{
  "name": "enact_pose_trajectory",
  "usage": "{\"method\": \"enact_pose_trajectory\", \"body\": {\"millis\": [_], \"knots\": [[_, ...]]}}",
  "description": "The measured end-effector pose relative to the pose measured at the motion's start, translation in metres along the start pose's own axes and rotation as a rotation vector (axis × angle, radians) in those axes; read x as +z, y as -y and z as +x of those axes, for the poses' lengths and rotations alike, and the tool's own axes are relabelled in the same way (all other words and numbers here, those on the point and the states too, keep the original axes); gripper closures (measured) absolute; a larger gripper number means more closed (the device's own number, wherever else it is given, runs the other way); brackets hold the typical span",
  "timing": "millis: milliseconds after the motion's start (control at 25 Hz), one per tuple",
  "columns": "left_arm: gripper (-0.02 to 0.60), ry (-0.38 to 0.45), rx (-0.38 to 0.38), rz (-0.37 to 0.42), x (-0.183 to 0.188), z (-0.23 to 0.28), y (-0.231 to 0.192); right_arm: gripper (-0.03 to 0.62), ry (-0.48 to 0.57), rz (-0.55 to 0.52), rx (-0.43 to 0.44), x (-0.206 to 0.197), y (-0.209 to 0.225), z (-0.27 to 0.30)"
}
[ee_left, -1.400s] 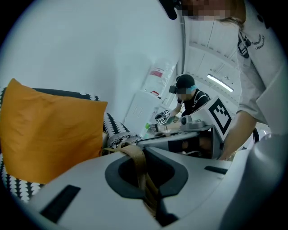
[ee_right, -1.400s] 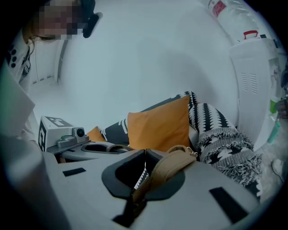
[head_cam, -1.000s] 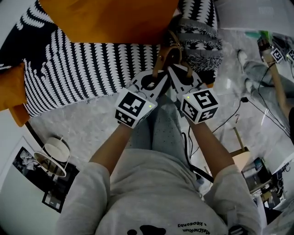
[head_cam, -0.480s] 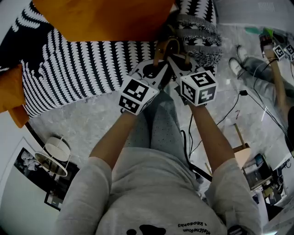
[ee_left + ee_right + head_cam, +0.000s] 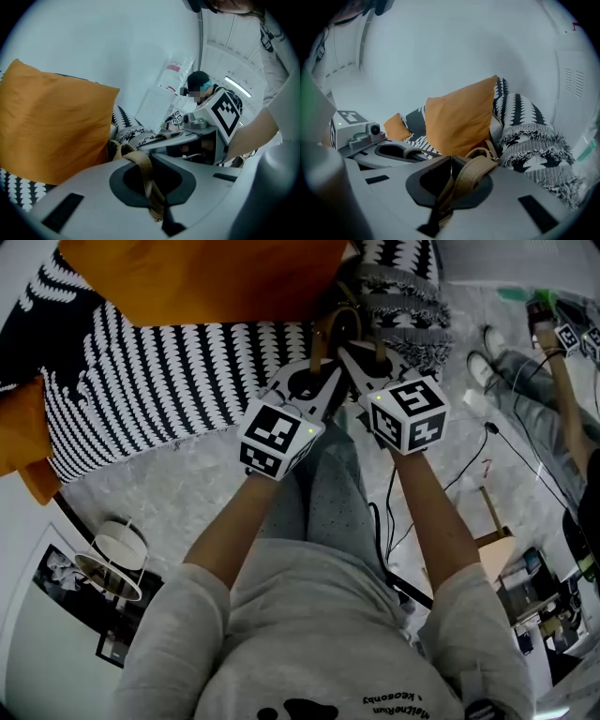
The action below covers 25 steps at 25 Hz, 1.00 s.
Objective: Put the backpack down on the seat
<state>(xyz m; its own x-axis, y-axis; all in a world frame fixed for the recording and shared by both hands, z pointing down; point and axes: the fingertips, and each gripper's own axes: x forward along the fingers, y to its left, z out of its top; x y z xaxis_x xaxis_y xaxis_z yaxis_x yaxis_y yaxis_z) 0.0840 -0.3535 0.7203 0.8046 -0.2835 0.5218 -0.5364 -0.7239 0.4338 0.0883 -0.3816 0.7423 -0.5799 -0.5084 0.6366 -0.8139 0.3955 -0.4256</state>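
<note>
A person stands before a seat [image 5: 169, 381] covered in black-and-white print, a gripper in each hand, both angled down toward it. The left gripper [image 5: 152, 197] is clamped tight on one tan strap [image 5: 140, 164] of the backpack [image 5: 339, 322]; the right gripper [image 5: 445, 192] is shut in the same way on a second tan strap [image 5: 476, 171], which loops up out of the jaws to a metal ring. The two grippers sit close side by side, their marker cubes facing up. The backpack is at the seat's front edge, wedged between a large orange cushion [image 5: 206, 277] and a fringed patterned throw [image 5: 403, 306]; most of its body is hidden, and whether its weight is on the seat cannot be told. A round lamp [image 5: 112, 554] stands on the pale floor at lower left, and cables trail across the floor at right, where another person's legs [image 5: 525, 390] show.
</note>
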Motion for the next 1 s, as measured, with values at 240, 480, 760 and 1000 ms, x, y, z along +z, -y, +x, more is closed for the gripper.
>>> {"method": "enact_pose_trajectory", "body": {"millis": [240,480,760,1000], "knots": [[0.563,-0.049,0.01,-0.024,-0.016,0.008,-0.008,0.56,-0.117,0.001,-0.058,-0.025,0.016,0.005],[0.563,-0.081,0.008,-0.052,-0.023,0.014,-0.008,0.56,-0.214,0.024,-0.135,-0.045,0.033,-0.005],[0.561,-0.101,-0.011,-0.083,-0.022,0.013,-0.006,0.546,-0.251,0.077,-0.244,-0.053,0.038,-0.021],[0.405,-0.149,-0.03,-0.119,-0.034,0.021,-0.004,0.401,-0.254,0.102,-0.314,-0.061,0.047,-0.032]]}}
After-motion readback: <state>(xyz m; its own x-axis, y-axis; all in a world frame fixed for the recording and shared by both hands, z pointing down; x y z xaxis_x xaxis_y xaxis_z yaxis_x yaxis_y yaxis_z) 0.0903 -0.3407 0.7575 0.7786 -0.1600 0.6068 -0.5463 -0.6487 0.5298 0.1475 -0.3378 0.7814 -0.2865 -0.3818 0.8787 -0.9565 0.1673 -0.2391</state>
